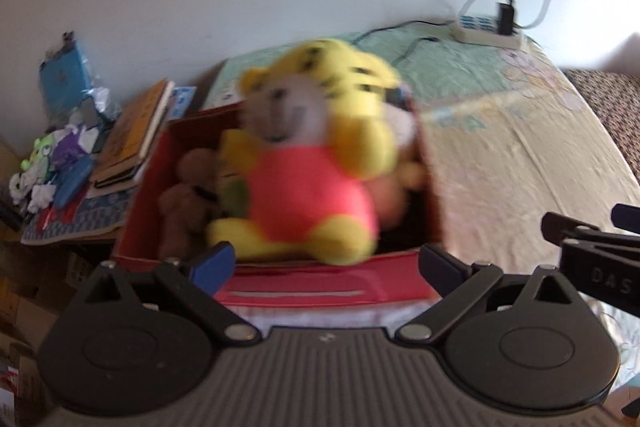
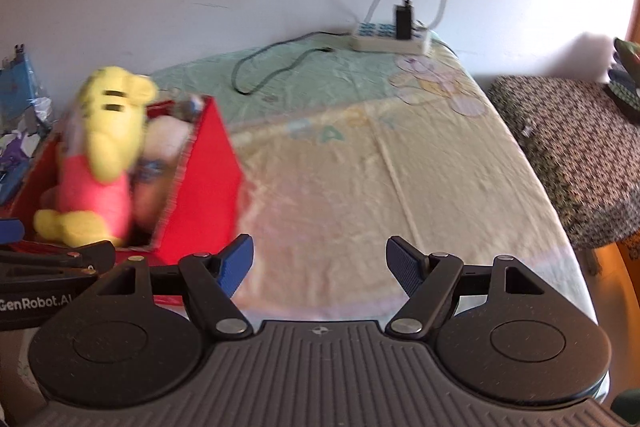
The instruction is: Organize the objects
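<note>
A yellow plush tiger in a pink outfit [image 1: 308,163] sits upright in a red box [image 1: 144,195], blurred in both views. It also shows in the right wrist view [image 2: 96,163], in the same red box [image 2: 208,187]. Brown plush toys [image 1: 188,203] and a white one [image 2: 168,139] lie around it in the box. My left gripper [image 1: 326,267] is open just in front of the tiger's feet, touching nothing. My right gripper [image 2: 320,263] is open and empty over the bedspread, right of the box.
The box stands on a bed with a pale yellow and green bedspread [image 2: 380,155]. A power strip with a charger and cables [image 2: 390,37] lies at the far edge by the wall. Books [image 1: 132,135] and clutter [image 1: 60,163] are left of the box. A patterned seat [image 2: 568,155] is on the right.
</note>
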`<control>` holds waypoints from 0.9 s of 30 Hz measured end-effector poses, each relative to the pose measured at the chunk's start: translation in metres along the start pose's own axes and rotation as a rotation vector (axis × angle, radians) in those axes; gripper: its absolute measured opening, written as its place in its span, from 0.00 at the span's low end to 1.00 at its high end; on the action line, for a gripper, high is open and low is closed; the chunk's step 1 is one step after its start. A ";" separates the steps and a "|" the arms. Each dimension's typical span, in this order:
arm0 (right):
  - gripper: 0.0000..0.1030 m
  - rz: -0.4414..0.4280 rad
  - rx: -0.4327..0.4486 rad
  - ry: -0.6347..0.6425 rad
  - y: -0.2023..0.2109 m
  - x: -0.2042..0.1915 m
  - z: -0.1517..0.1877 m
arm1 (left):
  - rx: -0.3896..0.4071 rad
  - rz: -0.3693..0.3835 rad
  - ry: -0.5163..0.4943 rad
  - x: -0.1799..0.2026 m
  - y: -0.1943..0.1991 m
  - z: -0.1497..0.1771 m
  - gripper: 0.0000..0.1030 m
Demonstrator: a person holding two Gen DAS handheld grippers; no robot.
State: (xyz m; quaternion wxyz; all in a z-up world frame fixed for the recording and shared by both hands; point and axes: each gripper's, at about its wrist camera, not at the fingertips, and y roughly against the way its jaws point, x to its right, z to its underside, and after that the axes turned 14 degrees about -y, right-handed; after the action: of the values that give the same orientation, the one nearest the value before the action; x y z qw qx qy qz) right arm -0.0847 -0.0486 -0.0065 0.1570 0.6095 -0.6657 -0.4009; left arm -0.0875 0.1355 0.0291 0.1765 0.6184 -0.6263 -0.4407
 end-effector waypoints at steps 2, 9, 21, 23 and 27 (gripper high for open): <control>0.74 -0.009 0.009 0.017 0.003 -0.017 0.001 | -0.009 -0.012 0.019 -0.019 -0.004 0.004 0.96; 0.75 -0.021 0.031 0.063 0.001 -0.074 0.006 | -0.036 -0.069 0.054 -0.079 -0.023 0.022 0.96; 0.81 0.019 0.049 0.010 -0.003 -0.130 0.024 | -0.039 -0.069 0.060 -0.131 -0.038 0.044 0.96; 0.82 0.023 0.053 0.006 -0.002 -0.137 0.027 | -0.039 -0.063 0.057 -0.134 -0.039 0.046 0.96; 0.82 0.025 0.053 0.012 -0.003 -0.147 0.031 | -0.042 -0.054 0.049 -0.138 -0.042 0.048 0.96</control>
State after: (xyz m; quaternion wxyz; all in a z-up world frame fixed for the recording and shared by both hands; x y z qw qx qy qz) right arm -0.0741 0.1004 0.0132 0.1499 0.6074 -0.6827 -0.3774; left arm -0.0745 0.2860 0.0148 0.1928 0.6419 -0.5955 -0.4429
